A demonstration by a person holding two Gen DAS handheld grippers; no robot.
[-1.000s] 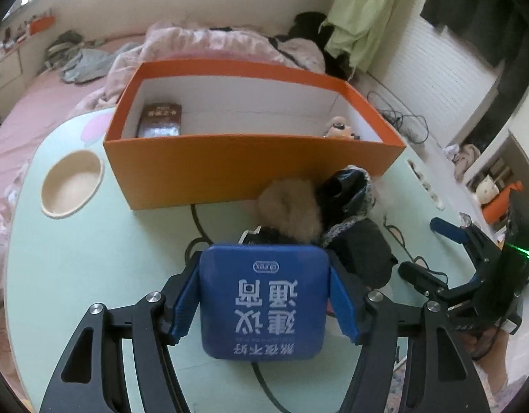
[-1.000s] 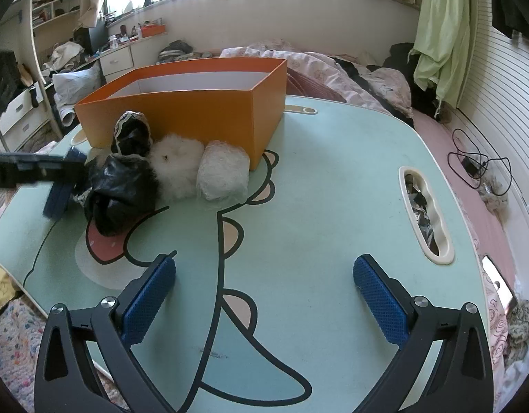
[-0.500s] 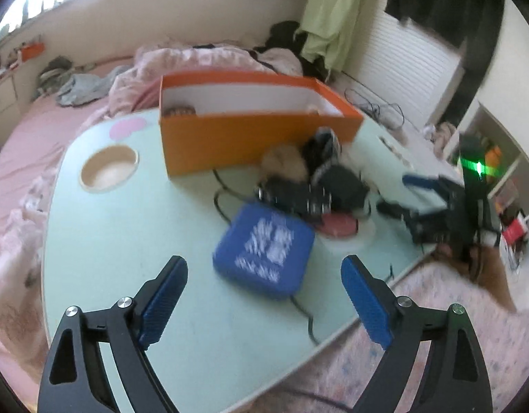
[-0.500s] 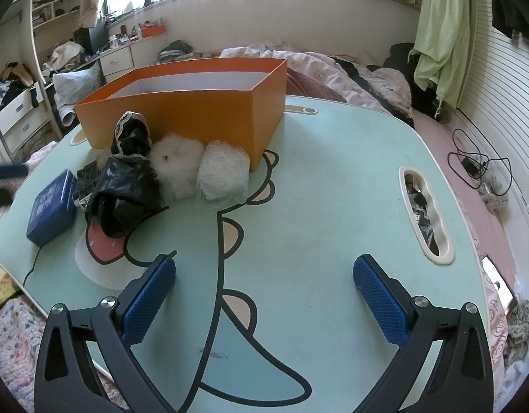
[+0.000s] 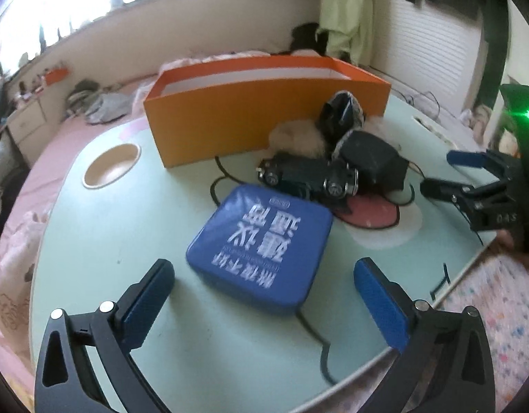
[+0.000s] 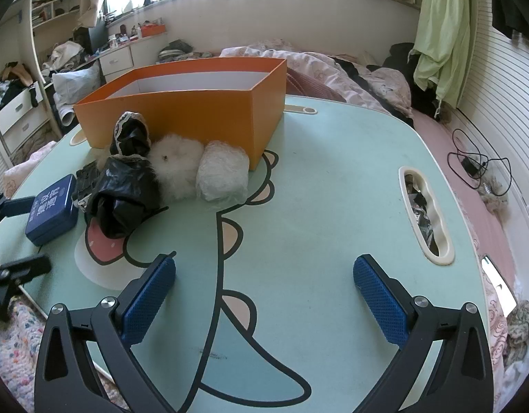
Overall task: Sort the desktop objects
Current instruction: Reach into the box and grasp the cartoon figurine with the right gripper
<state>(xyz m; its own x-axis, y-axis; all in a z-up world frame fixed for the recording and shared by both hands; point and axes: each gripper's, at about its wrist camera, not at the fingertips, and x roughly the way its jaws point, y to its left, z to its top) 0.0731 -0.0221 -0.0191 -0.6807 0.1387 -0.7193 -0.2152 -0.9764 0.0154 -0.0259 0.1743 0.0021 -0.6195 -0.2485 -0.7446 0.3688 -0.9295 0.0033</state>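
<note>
Left claw (image 5: 264, 296) gapes wide, empty, blue tin (image 5: 261, 242) flat just ahead, orange box (image 5: 250, 117) beyond; right claw (image 6: 264, 296) sits farther off.

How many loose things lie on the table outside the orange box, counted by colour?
Blue: 1, the tin
Black: 3, the toy car, the bag, the lace-edged bundle
White: 2, the fluffy ball, the wrapped bundle
Total: 6

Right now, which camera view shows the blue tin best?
The left wrist view: the blue tin lies large and central on the table, lid text readable, just ahead of the open left tongs. The right wrist view shows it small, at the left edge.
</note>
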